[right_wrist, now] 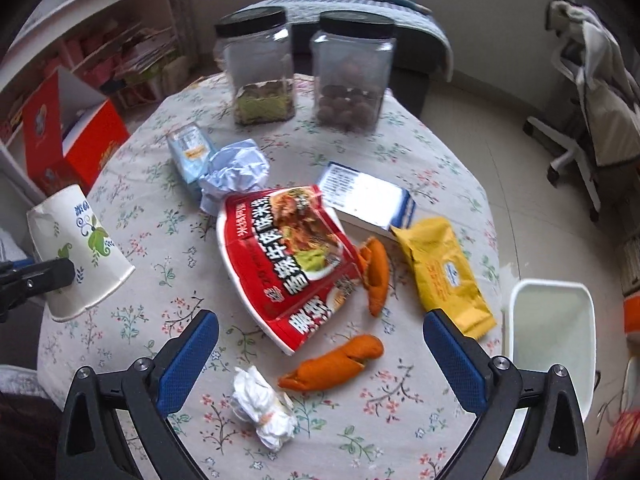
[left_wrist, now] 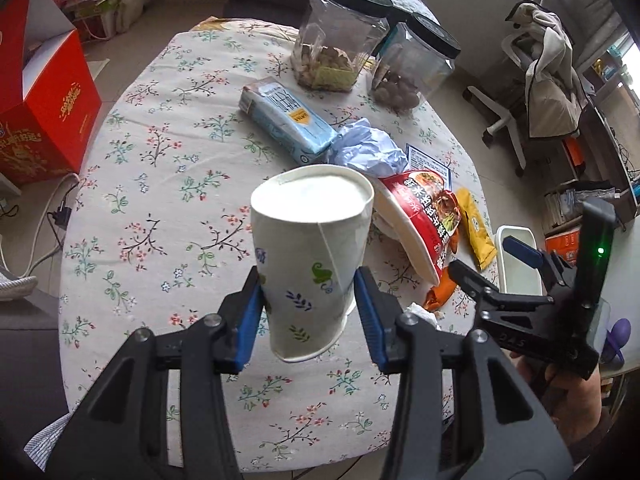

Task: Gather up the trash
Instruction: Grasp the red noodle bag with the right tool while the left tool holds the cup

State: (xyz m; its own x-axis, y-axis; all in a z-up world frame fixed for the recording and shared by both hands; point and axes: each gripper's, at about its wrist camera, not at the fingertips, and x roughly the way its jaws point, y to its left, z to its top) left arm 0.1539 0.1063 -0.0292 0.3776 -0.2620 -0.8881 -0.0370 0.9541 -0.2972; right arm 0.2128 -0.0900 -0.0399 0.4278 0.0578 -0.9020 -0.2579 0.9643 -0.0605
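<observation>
My left gripper [left_wrist: 308, 300] is shut on a white paper cup [left_wrist: 310, 248] with leaf prints, held upside down above the table; the cup also shows in the right wrist view [right_wrist: 78, 248]. My right gripper [right_wrist: 320, 352] is open and empty above a red noodle bowl lid [right_wrist: 288, 264], two orange peels [right_wrist: 332, 364], a crumpled white tissue [right_wrist: 264, 408] and a yellow packet [right_wrist: 444, 276]. A crumpled blue paper [right_wrist: 236, 172] lies behind the lid. A white bin [right_wrist: 552, 340] stands off the table's right edge.
Two clear jars with black lids [right_wrist: 260, 68] stand at the back of the floral-cloth table [right_wrist: 168, 240]. A blue tissue pack [left_wrist: 286, 118], a white-blue box [right_wrist: 364, 196], a red carton [left_wrist: 44, 120] on the left and an office chair [right_wrist: 580, 120] on the right.
</observation>
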